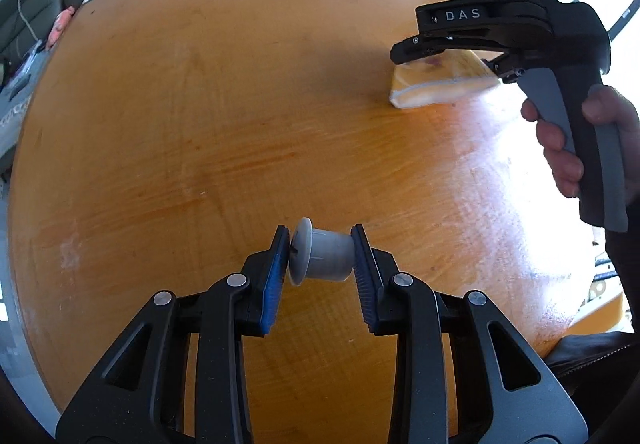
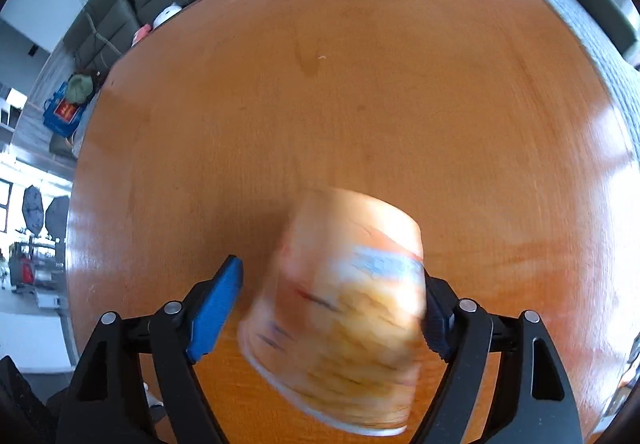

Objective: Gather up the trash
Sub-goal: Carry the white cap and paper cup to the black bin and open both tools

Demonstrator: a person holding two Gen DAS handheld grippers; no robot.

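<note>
Left gripper (image 1: 320, 258) clamps the spool (image 1: 320, 258) (ends only, may roll out); right gripper (image 2: 334, 308) gapes around the cup (image 2: 340, 308), which could tip beside the spool.

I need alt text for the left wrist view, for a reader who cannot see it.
The left hand-held gripper is shut on a small white plastic spool above a round wooden table. At upper right, a hand holds the right hand-held gripper over a tipped orange cup.
</note>
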